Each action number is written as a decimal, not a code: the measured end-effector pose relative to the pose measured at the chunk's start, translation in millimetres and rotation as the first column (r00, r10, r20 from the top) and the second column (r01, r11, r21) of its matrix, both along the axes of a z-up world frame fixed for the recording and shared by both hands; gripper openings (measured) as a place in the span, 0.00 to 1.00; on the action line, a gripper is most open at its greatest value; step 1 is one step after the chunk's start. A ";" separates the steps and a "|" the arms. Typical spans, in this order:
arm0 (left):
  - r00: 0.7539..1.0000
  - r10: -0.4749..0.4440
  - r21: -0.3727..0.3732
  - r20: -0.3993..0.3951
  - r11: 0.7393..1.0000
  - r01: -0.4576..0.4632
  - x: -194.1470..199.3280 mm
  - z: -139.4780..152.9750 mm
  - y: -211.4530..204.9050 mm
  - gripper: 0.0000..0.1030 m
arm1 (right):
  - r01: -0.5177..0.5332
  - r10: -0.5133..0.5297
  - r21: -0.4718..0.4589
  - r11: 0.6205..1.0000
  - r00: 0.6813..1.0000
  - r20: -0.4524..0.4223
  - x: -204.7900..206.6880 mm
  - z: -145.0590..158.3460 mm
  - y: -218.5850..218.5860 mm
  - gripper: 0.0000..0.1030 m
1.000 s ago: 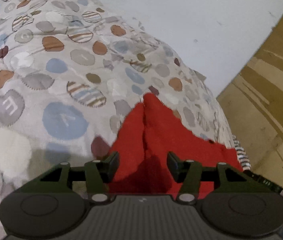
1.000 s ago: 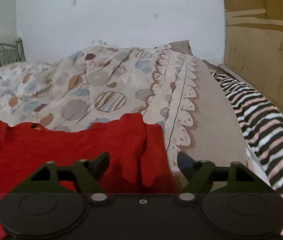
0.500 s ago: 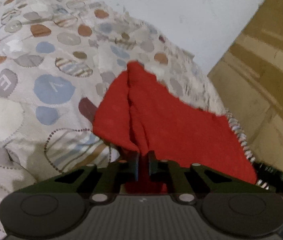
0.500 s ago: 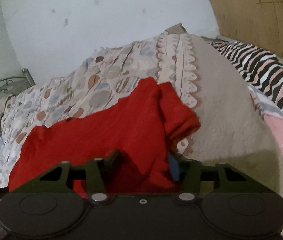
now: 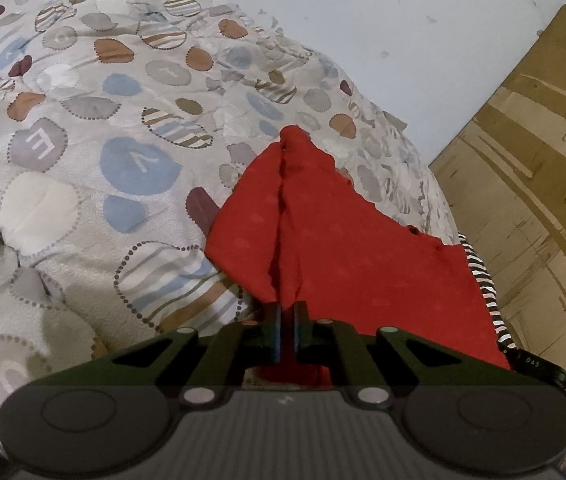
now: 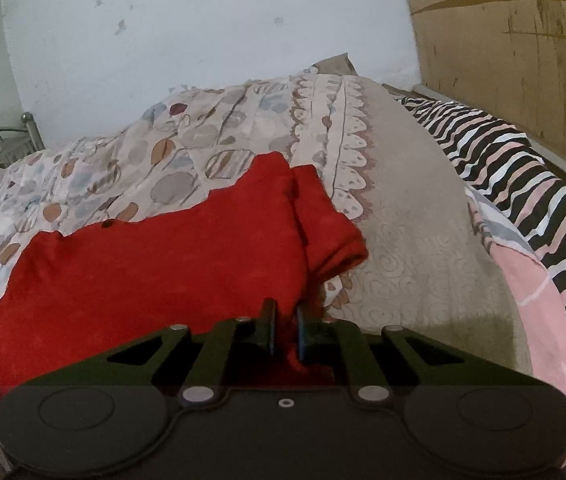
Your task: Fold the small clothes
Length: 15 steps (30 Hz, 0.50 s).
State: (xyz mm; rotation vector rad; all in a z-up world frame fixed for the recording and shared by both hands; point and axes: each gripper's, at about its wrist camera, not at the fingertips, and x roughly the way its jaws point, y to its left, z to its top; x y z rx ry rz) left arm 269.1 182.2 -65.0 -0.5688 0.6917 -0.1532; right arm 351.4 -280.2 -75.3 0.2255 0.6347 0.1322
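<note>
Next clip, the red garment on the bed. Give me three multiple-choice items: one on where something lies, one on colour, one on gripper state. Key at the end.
1. Where does the striped blanket lie, seen from the right wrist?
A. right of the garment
B. under it
C. left of it

2. What colour is the garment?
A. blue
B. red
C. white

3. What state are the grippers in?
A. both open
B. one shut
C. both shut on cloth

Key: 1 A, its stripes run beside the wooden panel. 2 B, plain red in both views. 3 C, left gripper and right gripper each pinch red fabric between their fingers.
</note>
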 end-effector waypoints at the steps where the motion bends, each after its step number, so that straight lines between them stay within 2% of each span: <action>1: 1.000 -0.001 0.000 -0.001 1.000 0.001 -0.1 -0.2 0.3 0.05 | 0.000 0.000 -0.002 1.000 1.000 -0.001 0.7 0.3 1.0 0.10; 4: 1.000 -0.004 0.006 -0.003 1.000 0.004 -0.6 0.4 -0.8 0.05 | -0.004 0.004 -0.021 1.000 1.000 -0.001 -0.1 2.7 4.4 0.13; 8: 1.000 -0.007 0.013 -0.007 1.000 0.007 -0.3 0.5 -2.5 0.05 | -0.014 0.016 -0.112 0.994 1.000 0.018 -3.3 10.6 14.7 0.28; 10: 1.000 -0.008 0.017 -0.007 1.000 0.008 -1.4 0.9 -3.0 0.05 | -0.014 0.020 -0.162 0.987 0.999 0.037 -6.0 15.4 20.3 0.42; 12: 1.000 -0.008 0.012 -0.007 1.000 0.008 -1.2 0.7 -2.9 0.05 | -0.007 0.018 -0.182 0.983 0.998 0.060 -8.5 20.3 23.8 0.64; 15: 1.000 -0.004 0.010 -0.009 1.000 0.004 -2.2 0.7 -3.2 0.04 | -0.008 0.031 -0.214 0.977 0.994 0.104 -12.9 28.9 33.6 0.79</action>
